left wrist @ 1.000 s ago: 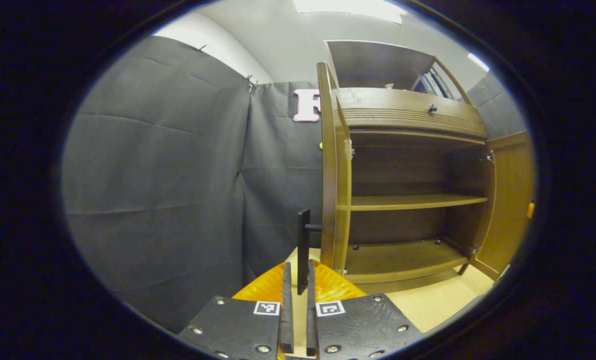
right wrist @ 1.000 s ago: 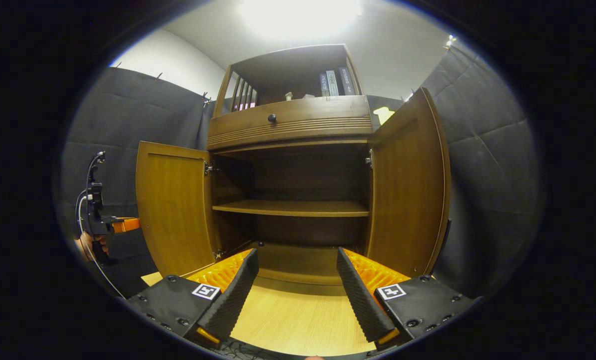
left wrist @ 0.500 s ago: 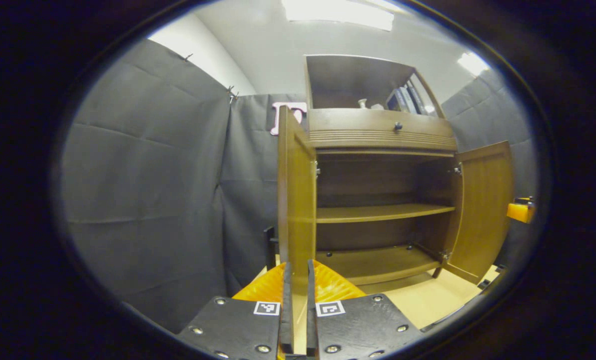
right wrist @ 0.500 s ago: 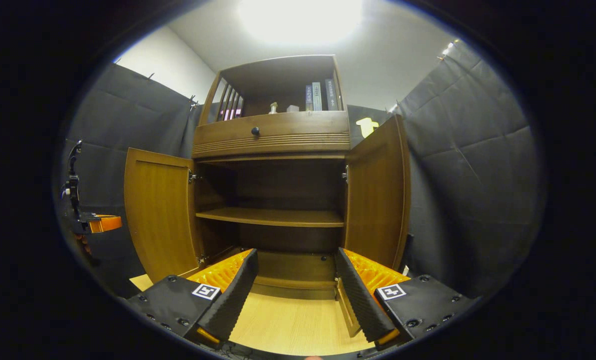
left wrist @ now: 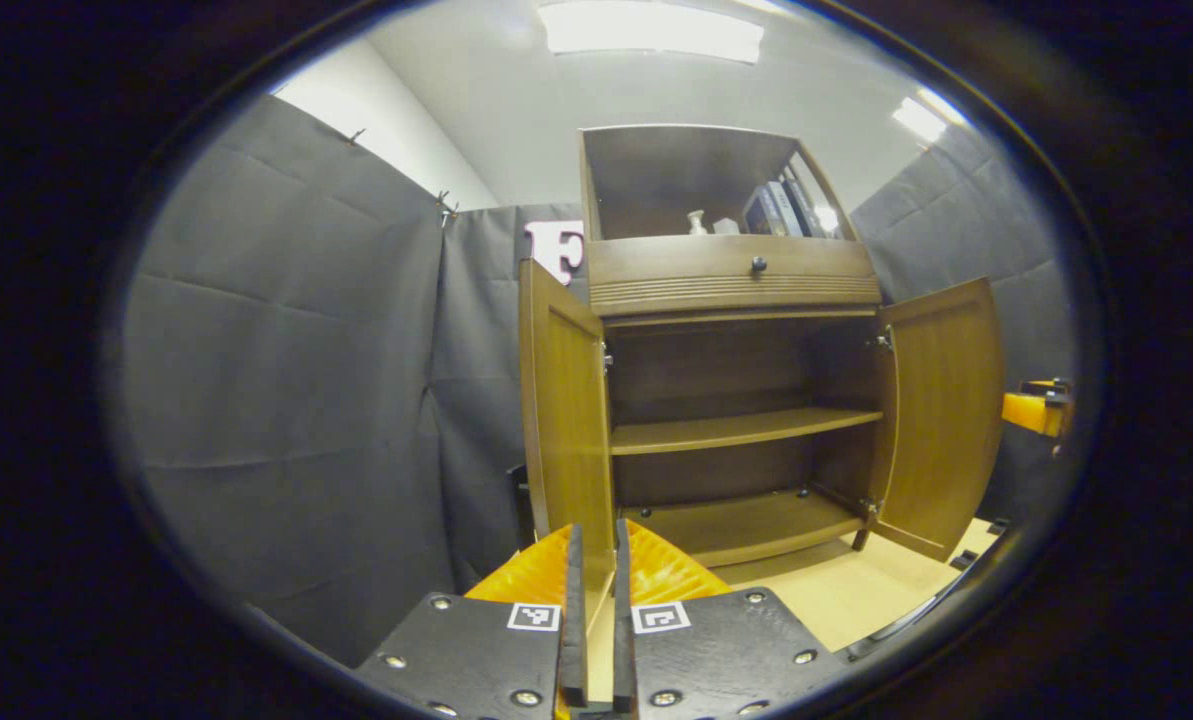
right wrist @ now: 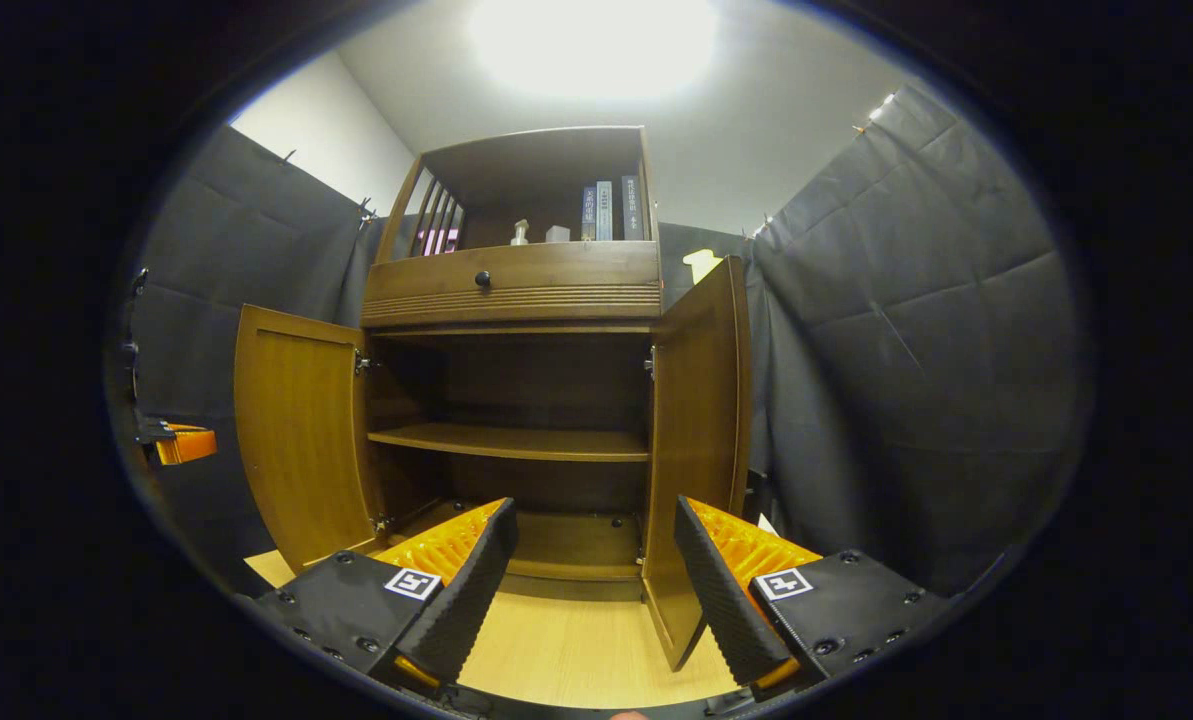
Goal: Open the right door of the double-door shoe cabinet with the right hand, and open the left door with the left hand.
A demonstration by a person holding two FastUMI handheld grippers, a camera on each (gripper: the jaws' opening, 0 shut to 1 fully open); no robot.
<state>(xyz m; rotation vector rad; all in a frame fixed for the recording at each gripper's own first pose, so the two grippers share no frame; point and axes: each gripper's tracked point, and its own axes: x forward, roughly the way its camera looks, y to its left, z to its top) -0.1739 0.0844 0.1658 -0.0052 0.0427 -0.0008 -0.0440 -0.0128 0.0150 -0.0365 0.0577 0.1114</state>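
With both cabinet (right wrist: 516, 290) doors swung open mid-frame, left gripper (left wrist: 594, 610) fingers nearly closed, holding nothing; right gripper (right wrist: 591, 580) wide open, empty, bottom centre.

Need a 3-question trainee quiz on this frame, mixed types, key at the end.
1. True or false: both the left door and the right door of the shoe cabinet stand open.
2. Which gripper has its fingers spread apart? A) left gripper B) right gripper
3. Fill in: the middle shelf inside holds ___ shoes.

Key: 1 true; 2 B; 3 no
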